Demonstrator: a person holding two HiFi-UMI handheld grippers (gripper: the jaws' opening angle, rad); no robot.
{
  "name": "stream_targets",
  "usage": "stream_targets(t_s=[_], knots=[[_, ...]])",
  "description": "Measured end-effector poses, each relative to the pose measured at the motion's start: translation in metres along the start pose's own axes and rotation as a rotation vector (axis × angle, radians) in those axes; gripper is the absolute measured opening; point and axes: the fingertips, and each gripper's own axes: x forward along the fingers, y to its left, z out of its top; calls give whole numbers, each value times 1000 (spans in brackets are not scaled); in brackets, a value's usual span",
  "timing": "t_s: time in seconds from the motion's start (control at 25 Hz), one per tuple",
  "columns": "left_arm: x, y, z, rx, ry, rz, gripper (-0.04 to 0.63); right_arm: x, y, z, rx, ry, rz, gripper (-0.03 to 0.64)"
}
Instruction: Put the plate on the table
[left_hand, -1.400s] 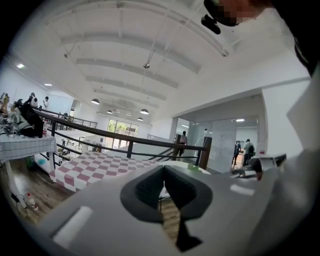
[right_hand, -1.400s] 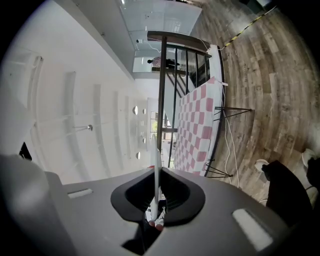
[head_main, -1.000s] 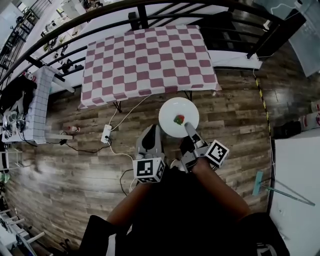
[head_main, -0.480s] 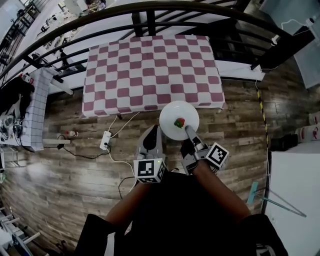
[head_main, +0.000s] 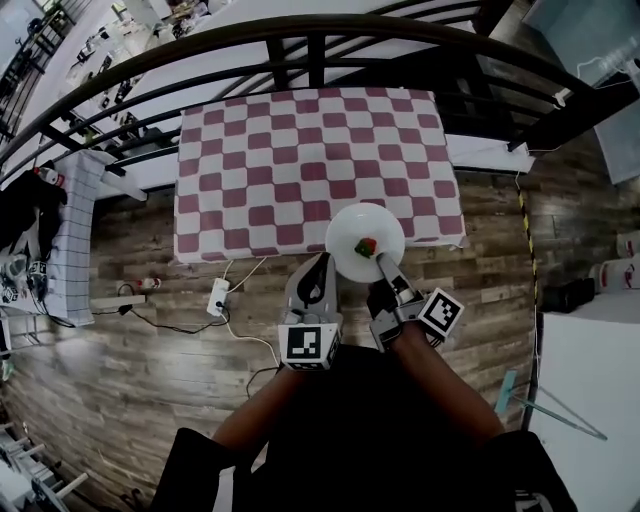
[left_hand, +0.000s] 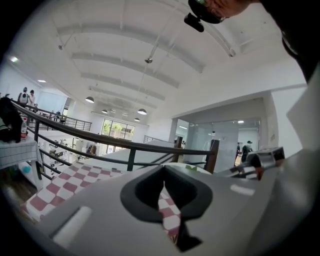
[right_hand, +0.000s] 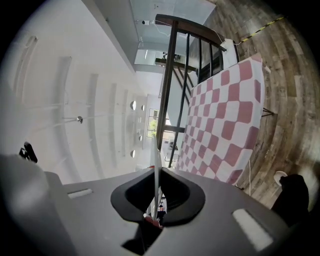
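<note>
A round white plate (head_main: 349, 228) carries a small red and green food item (head_main: 366, 245). My right gripper (head_main: 381, 260) is shut on the plate's near rim and holds it level in the air over the near edge of the table (head_main: 300, 160), which is covered in a pink and white checked cloth. In the right gripper view the plate (right_hand: 157, 160) shows edge-on, pinched between the jaws of that gripper (right_hand: 156, 174). My left gripper (head_main: 322, 262) hangs just left of the plate, shut and empty, with its tips together (left_hand: 163, 169).
A black railing (head_main: 300, 35) curves behind the table. On the wooden floor lie a power strip (head_main: 218, 297) and cables, left of my body. A white gridded stand (head_main: 75, 215) is at far left, and a white counter (head_main: 590, 400) and a mop (head_main: 545, 382) at right.
Both grippers and the plate have moved forward. The plate was over the floor short of the table and now overlaps the table's near edge.
</note>
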Motion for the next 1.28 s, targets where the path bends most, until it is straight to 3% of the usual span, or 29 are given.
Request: stream_targets(t_s=[0.2,0.52,0.68,0.96,1.12,1.2,1.28], knots=[[23,35,11,2,-2,-16,11,40,4,2,-49,-7,-31,17],[71,78,22,11,12,-61,11,97,17,5,16,-16,-21,17],[85,86,25,97,15,-100,11,114,15,8,22,-33,-28,17],[102,103,18,-1,26,-73,11,136,6,23,-14,-9,-35,17],[125,113,12,-8,25,-45,11,157,-10,36,-35,37,-45,17],[136,118,2,-66,33,-26,11,168,-17,44,-21,58,-42,17],[145,122,-4,-73,38,-7,11,176,-23,53,-2,70,-35,17]])
